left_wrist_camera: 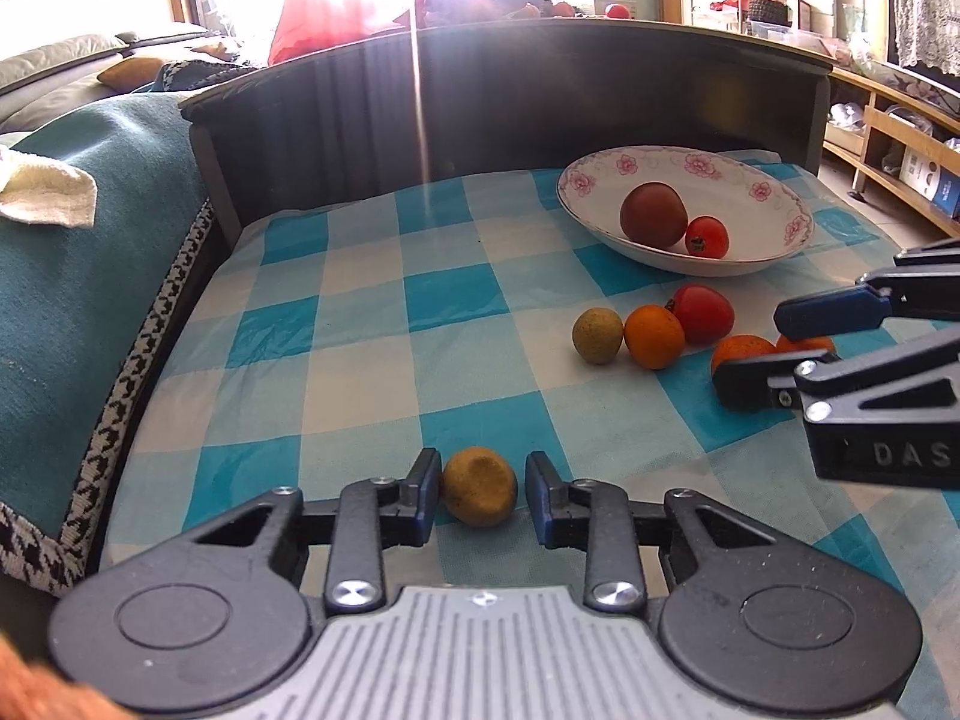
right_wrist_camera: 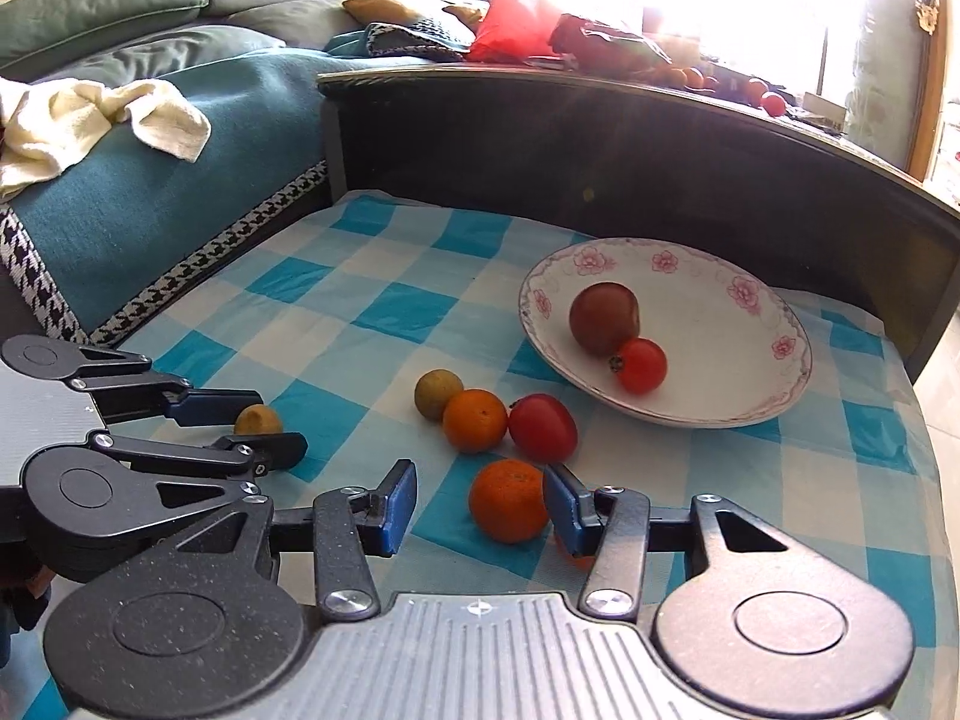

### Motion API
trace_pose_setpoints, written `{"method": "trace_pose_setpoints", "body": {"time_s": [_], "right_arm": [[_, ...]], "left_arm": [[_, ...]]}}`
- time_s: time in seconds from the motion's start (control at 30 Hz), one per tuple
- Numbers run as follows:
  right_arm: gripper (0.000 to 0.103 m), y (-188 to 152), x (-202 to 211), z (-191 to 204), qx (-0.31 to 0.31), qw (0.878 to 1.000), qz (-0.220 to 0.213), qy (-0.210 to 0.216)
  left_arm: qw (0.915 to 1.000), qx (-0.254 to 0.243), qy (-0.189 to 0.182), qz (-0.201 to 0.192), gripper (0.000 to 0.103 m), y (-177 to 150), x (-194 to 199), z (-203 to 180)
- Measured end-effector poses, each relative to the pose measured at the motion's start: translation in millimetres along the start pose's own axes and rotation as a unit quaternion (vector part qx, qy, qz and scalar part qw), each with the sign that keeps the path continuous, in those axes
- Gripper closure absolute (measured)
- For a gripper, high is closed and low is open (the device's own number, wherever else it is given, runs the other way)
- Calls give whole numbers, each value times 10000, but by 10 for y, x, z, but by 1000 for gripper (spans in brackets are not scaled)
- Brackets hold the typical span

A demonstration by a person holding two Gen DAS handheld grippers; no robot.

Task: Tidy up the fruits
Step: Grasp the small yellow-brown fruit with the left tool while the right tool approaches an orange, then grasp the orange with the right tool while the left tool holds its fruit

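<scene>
The left wrist view sits low over the near edge of the checked surface [left_wrist_camera: 372, 324], facing the dark back panel [left_wrist_camera: 540, 102] at 12 o'clock, with the flowered bowl [left_wrist_camera: 774, 246] at 1 o'clock and the right tongs [left_wrist_camera: 756, 354] entering at 3 o'clock. The right wrist view looks from further right, also low and close, with the same bowl [right_wrist_camera: 744, 360] at 1 o'clock and the left tongs [right_wrist_camera: 264, 426] at 9 o'clock. Both share the surface, bowl, loose fruit and sofa [right_wrist_camera: 180, 138].
</scene>
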State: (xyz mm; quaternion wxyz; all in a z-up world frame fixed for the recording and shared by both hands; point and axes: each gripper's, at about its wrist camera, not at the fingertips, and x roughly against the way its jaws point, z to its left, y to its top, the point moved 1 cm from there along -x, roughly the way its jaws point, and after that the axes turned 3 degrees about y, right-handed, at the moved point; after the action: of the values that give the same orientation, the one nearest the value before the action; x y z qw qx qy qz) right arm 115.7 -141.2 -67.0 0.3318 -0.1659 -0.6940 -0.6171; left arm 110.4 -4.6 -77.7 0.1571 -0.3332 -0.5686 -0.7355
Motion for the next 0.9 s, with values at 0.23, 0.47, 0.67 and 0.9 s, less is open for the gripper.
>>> {"method": "trace_pose_setpoints", "body": {"time_s": [0.23,0.47,0.67,0.9], "right_arm": [[63,56,-70,20,384,9991,198,55],[64,38,-90,26,649,9975,275,-20],[65,86,-112,47,944,9947,405,38],[64,40,87,-175,1053,9936,400,-24]], "left_arm": [[9999,112,-41,51,64,13,-5,22],[9996,228,-142,84,65,18,-21,69],[9991,328,-212,156,66,31,-37,93],[9992,244,-301,141,67,33,-43,106]]}}
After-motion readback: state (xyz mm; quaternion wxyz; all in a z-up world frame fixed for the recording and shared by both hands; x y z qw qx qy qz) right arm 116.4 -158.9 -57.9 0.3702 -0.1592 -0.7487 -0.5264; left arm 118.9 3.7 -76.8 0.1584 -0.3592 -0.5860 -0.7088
